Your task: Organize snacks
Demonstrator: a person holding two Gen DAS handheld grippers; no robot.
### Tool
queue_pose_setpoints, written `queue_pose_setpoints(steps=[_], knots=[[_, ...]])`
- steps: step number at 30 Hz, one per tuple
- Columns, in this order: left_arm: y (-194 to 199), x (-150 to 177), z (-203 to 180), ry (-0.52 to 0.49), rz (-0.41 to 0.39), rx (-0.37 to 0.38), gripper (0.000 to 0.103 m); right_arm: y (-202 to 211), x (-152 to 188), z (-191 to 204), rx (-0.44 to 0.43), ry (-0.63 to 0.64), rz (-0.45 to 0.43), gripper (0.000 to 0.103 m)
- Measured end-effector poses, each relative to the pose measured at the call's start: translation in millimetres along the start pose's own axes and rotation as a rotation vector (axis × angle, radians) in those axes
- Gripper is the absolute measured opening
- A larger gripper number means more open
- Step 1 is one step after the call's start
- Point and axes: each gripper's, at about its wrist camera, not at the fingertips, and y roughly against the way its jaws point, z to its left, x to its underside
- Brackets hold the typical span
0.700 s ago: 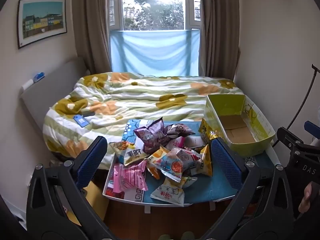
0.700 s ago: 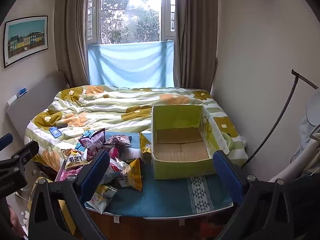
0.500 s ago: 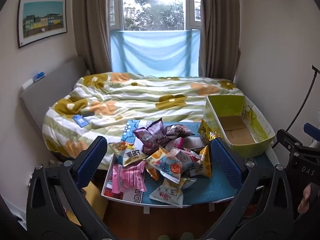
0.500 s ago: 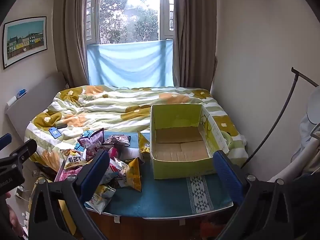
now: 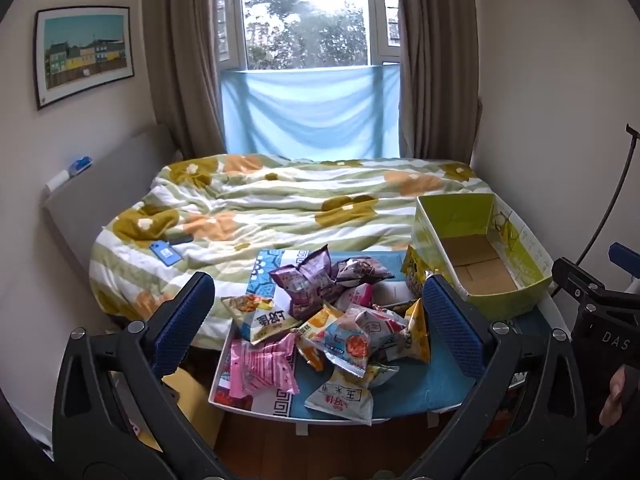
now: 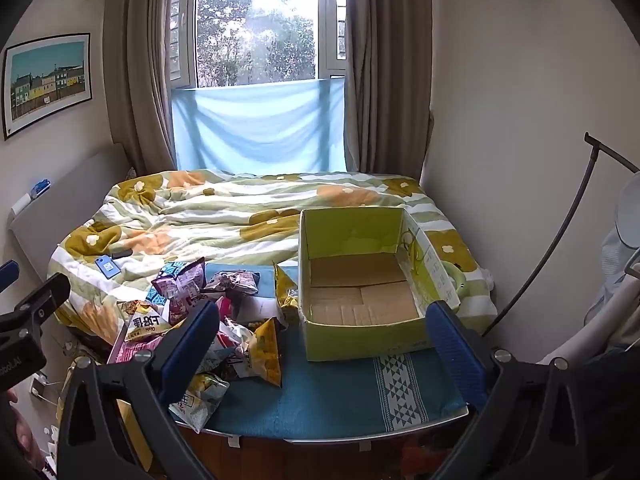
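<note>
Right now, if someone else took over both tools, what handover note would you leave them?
Left tool: open, empty, held back from the snack pile.
Right tool: open, empty, facing the yellow-green box.
Things: all the packets lie heaped on the left part of the blue-covered table; the box stands on its right part.
Done: nothing, the box holds no snacks.
Left: probably move every packet into the box.
</note>
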Motion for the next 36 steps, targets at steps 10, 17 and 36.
queue_pose_setpoints(steps=[10, 17, 36], knots=[[-5.2, 1.1, 1.6, 0.003, 0.008, 0.0, 0.103, -1.4, -1.8, -0.1, -0.002, 0.0, 0.002, 0.103], [-3.1, 2.2, 3.5, -0.001, 0.006, 0.021, 0.103, -1.5, -1.5, 0.5, 0.0, 0.001, 0.001, 0.103], [-3.2, 2.6, 3.7, 0.003, 0.008, 0.024, 0.103, -2.3, -1.4, 0.2, -0.003, 0.0, 0.002, 0.103]])
